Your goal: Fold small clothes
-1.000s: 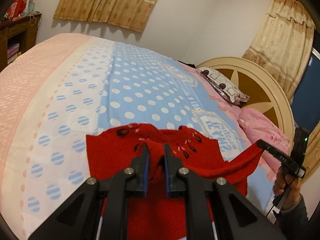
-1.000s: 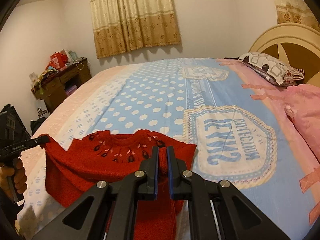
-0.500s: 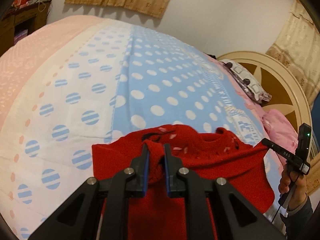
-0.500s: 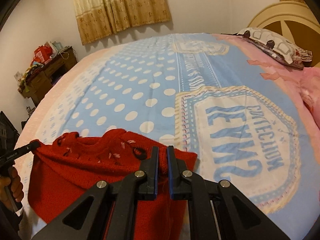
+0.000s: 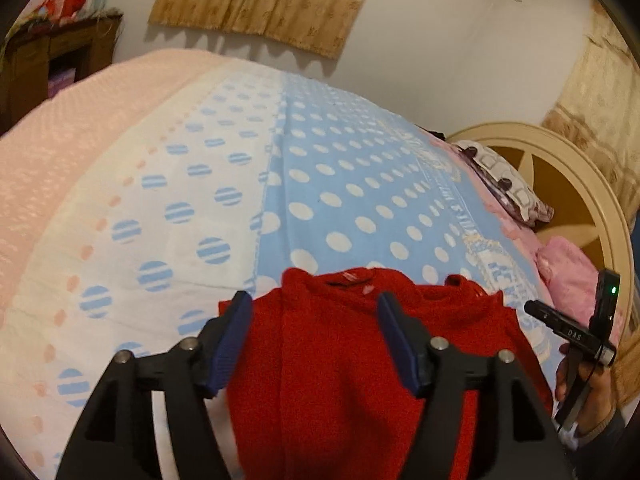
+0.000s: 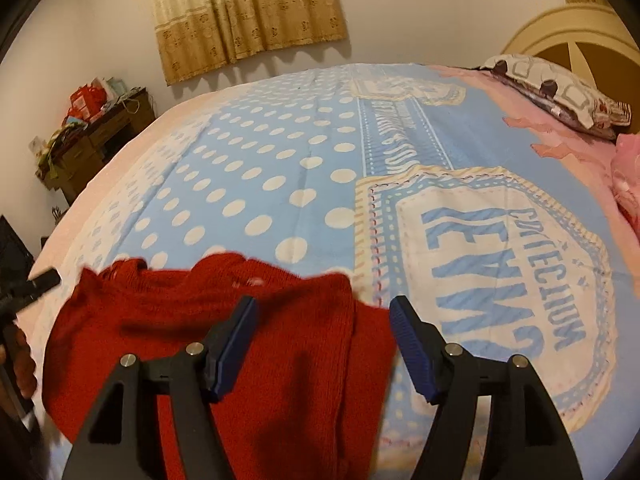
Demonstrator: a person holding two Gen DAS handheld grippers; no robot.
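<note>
Both grippers, left gripper (image 5: 314, 312) and right gripper (image 6: 322, 318), were opening, gripping nothing; the red sweater (image 5: 360, 360) lay low-centre between each pair of jaws, its long axis crosswise.

Sweater on the bed, a gripper over each side of it

The sweater (image 5: 360, 360) lies on the bedspread (image 5: 320, 200) at its near edge. The pillow (image 6: 560, 92) rests at the far right, against the headboard (image 5: 560, 184); the cabinet (image 6: 92, 136) stands beyond the bed's left side, under the curtain (image 6: 248, 12).
</note>
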